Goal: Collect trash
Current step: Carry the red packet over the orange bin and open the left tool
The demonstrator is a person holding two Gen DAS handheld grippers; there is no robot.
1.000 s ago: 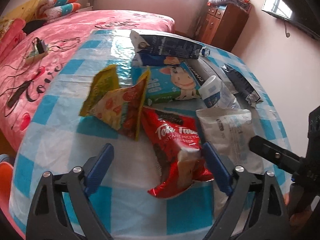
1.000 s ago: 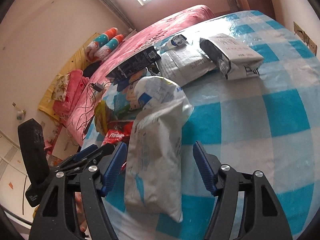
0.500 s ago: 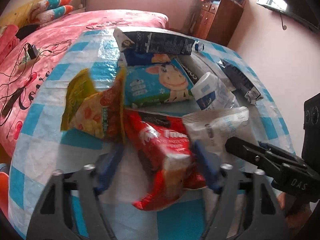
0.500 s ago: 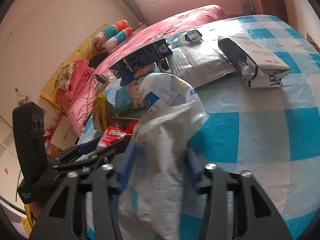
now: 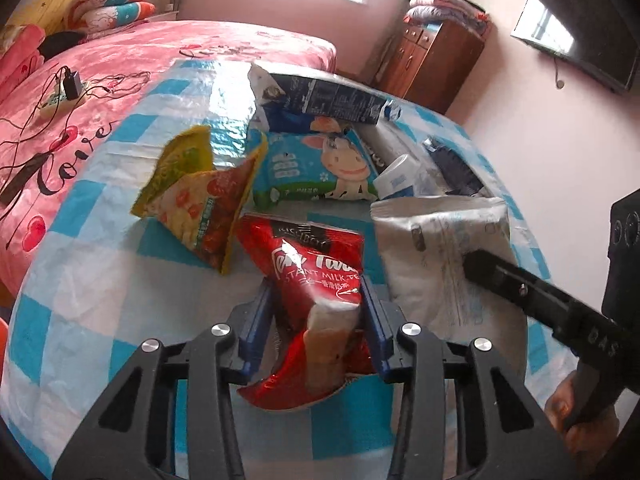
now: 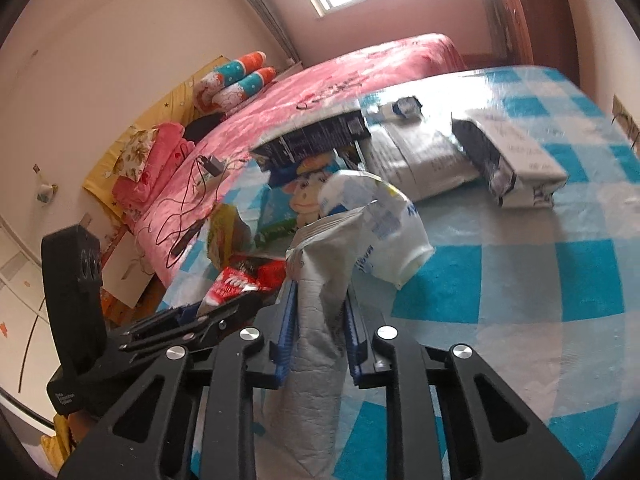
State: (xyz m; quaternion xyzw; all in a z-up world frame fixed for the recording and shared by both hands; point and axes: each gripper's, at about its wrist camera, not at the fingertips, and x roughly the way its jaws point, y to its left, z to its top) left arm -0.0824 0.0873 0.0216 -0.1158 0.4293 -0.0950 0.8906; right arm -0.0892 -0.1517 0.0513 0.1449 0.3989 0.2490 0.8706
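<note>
My left gripper (image 5: 318,308) is shut on a red instant milk tea bag (image 5: 316,276) at the near edge of the blue-and-white checked table (image 5: 96,264). My right gripper (image 6: 320,312) is shut on a silver-white foil pouch (image 6: 316,344), which stands between its blue pads; the pouch also shows in the left wrist view (image 5: 440,248). The red bag shows in the right wrist view (image 6: 244,278) to the left of the pouch. More trash lies behind: a yellow snack wrapper (image 5: 200,196), a blue cow-print pack (image 5: 316,168), a dark carton (image 5: 320,98) and a white plastic bag (image 6: 380,224).
A grey mailer (image 6: 420,160) and a black-and-white wrapped pack (image 6: 512,160) lie at the table's far side. A pink bed (image 5: 120,64) with a charger and cables stands beyond the table. A wooden cabinet (image 5: 432,60) and a wall TV (image 5: 580,40) stand at the right.
Both grippers have gone from open to shut: the left closed on the red milk tea bag, the right on the silver pouch. Both bags now sit squeezed between the pads.
</note>
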